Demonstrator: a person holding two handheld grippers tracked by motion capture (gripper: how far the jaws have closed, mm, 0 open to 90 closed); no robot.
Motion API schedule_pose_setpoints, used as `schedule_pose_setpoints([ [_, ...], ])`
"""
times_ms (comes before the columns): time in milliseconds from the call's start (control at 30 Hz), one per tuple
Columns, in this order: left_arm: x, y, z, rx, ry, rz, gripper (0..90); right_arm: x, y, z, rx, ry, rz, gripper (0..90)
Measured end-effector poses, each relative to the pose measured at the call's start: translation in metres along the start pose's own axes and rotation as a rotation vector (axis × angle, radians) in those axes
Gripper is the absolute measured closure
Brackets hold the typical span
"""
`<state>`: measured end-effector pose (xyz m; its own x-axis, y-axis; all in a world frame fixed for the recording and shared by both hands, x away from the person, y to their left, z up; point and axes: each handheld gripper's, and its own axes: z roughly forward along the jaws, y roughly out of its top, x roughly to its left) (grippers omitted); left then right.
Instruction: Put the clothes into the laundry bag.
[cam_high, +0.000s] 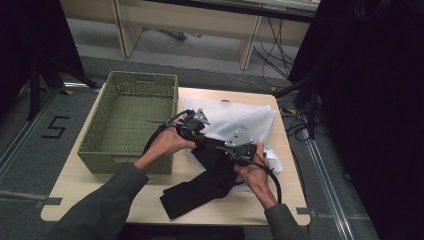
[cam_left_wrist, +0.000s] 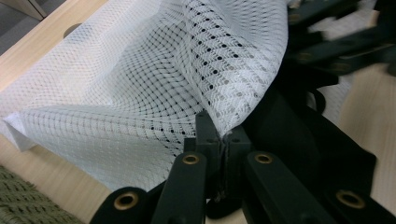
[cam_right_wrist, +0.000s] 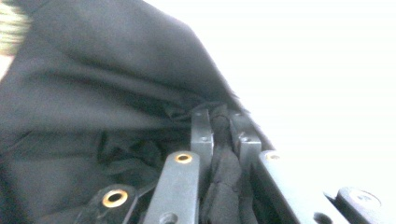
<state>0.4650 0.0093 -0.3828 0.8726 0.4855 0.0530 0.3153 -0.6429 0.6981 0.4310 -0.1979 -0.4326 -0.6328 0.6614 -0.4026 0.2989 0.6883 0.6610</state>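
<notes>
Right gripper clamped on black garment, a fold of it pinched between its jaws; the cloth trails toward the tabletop's near edge. Left gripper pinches the edge of the white mesh bag mid-table, garment's upper end at that opening. Green woven basket just left, behind.

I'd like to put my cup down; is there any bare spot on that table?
Yes: the table front-left strip, between the green basket and the near edge. The right half is crowded with the white mesh bag, black garment and both grippers.
</notes>
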Motion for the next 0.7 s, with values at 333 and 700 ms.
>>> schedule_pose_setpoints([
  [333, 0.002, -0.002, 0.005, 0.004, -0.006, -0.016, 87.6, 0.001, -0.025, 0.032, 0.099, 0.075, 0.163, 77.3],
  [700, 0.008, -0.003, 0.005, 0.009, -0.003, -0.028, 87.3, 0.041, -0.001, -0.051, -0.089, 0.308, 0.116, 38.7],
])
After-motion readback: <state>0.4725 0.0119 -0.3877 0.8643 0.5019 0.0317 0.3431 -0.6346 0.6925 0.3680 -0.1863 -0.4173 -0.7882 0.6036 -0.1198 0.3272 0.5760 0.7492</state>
